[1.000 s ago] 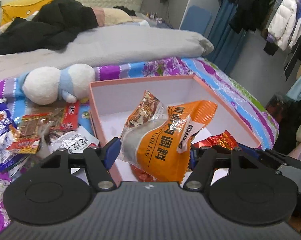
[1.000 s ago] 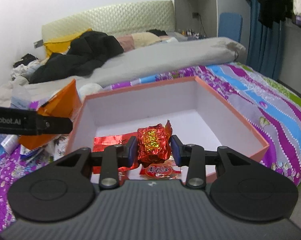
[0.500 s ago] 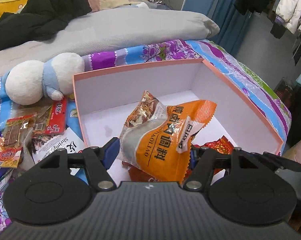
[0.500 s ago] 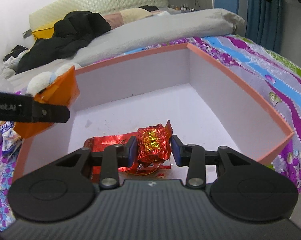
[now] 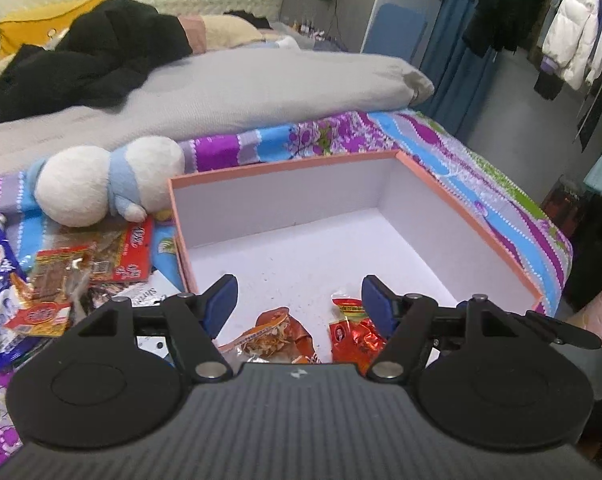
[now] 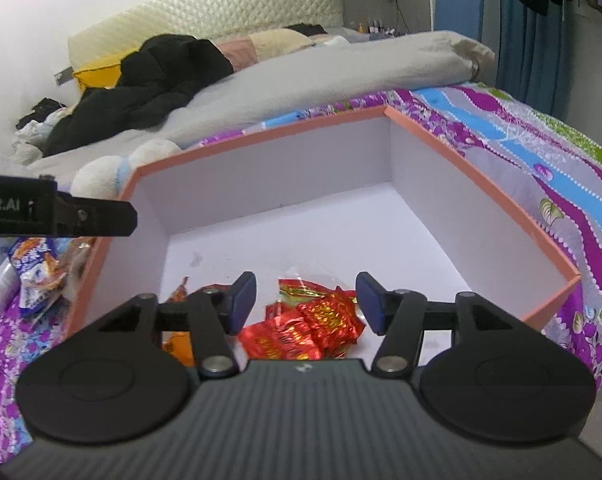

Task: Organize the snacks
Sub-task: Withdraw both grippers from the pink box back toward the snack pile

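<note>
Both snacks dropped into the box
A second ago the left gripper pinched the orange packet and the right gripper the red foil candy. Now both lie on the near floor of the pink box, and both grippers' jaws are opening, nothing between the pads, tilted down over the near edge.

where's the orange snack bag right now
In the left wrist view the orange snack bag lies on the floor of the pink box, near its front edge, just left of the red foil snack, below the open left gripper.
</note>
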Demonstrator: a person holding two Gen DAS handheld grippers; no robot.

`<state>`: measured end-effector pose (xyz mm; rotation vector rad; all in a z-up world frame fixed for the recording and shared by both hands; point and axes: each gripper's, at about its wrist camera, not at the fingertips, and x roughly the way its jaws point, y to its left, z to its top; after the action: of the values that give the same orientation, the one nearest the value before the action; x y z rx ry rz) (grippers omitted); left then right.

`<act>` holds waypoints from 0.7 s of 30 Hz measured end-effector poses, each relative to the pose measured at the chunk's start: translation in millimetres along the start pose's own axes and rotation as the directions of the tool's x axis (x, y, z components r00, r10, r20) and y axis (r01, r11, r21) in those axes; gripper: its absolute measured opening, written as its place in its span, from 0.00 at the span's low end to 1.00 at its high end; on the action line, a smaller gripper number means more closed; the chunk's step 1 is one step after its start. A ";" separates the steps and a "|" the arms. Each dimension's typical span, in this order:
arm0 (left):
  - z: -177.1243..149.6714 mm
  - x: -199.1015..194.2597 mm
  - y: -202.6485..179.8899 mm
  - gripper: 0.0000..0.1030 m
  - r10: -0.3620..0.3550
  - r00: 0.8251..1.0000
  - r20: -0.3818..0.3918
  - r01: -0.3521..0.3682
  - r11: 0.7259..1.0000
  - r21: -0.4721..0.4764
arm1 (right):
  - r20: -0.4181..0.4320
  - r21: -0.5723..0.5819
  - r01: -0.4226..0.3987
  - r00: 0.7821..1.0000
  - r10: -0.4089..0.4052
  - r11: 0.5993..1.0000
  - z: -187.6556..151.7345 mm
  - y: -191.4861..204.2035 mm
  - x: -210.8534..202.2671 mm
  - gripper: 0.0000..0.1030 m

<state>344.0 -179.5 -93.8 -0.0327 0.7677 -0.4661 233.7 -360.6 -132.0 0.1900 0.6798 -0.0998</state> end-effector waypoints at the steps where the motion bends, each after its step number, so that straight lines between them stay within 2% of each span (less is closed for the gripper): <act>1: -2.0 -8.5 0.5 0.71 -0.001 1.000 0.011 0.001 1.000 -0.002 | 0.007 -0.001 -0.004 1.000 0.004 1.000 0.1 1.8 -4.5 0.56; 7: -16.0 -59.0 2.4 0.71 0.020 0.997 0.081 -0.022 1.000 0.017 | 0.057 -0.018 -0.024 0.998 0.025 1.000 -4.6 15.4 -37.4 0.56; 15: -38.4 -115.8 11.3 0.71 0.056 0.990 0.133 -0.057 0.998 0.002 | 0.110 -0.018 -0.071 0.991 0.073 0.997 -15.6 32.0 -80.6 0.56; 21: -62.5 -145.2 21.4 0.71 0.074 0.988 0.137 -0.073 0.997 -0.013 | 0.128 -0.049 -0.104 0.986 0.109 0.993 -29.8 46.3 -105.3 0.56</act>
<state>219.7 -91.0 -47.2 -0.0429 0.6332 -0.3866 140.9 -306.0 -81.4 0.1774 0.5401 0.0047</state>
